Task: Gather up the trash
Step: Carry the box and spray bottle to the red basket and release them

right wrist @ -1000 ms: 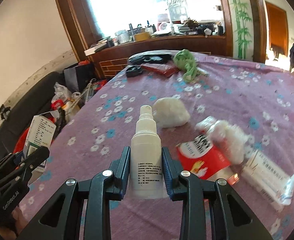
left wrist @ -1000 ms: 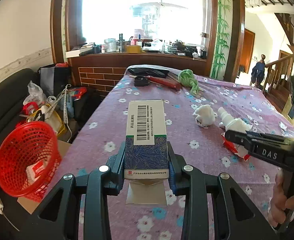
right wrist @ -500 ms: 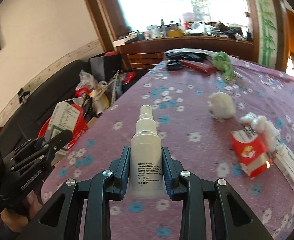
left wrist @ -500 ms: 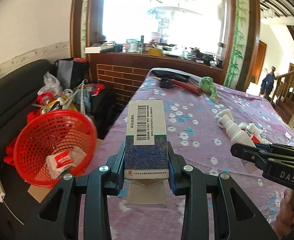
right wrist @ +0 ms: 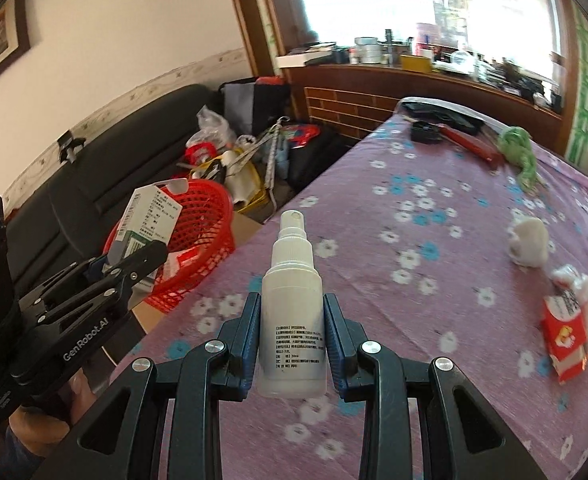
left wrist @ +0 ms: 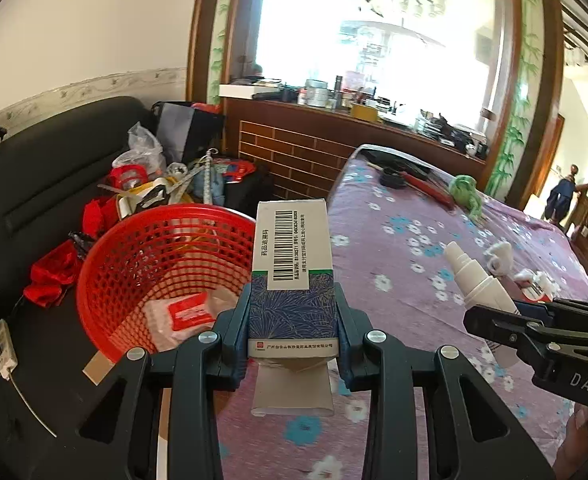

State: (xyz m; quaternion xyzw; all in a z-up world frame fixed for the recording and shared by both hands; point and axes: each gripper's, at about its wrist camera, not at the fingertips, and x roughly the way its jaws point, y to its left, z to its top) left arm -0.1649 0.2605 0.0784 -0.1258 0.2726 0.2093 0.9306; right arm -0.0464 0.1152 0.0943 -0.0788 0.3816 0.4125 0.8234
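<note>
With wrappers already in the red basket (left wrist: 134, 264), your left gripper (left wrist: 292, 332) clamps the medicine box (left wrist: 292, 276) and your right gripper (right wrist: 292, 344) the spray bottle (right wrist: 292, 312), neither dropped in yet, while a red packet (right wrist: 563, 332) and tissue wads (right wrist: 527, 242) wait on the table.

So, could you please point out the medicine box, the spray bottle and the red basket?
medicine box (left wrist: 292, 248), left wrist view, barcode face.
spray bottle (right wrist: 292, 300), right wrist view, white body.
red basket (left wrist: 150, 256), left wrist view, inner mesh wall.

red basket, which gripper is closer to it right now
Left. The left gripper, holding the box, is at the table edge beside the red basket. The right gripper, holding the spray bottle, is farther in over the table.
</note>
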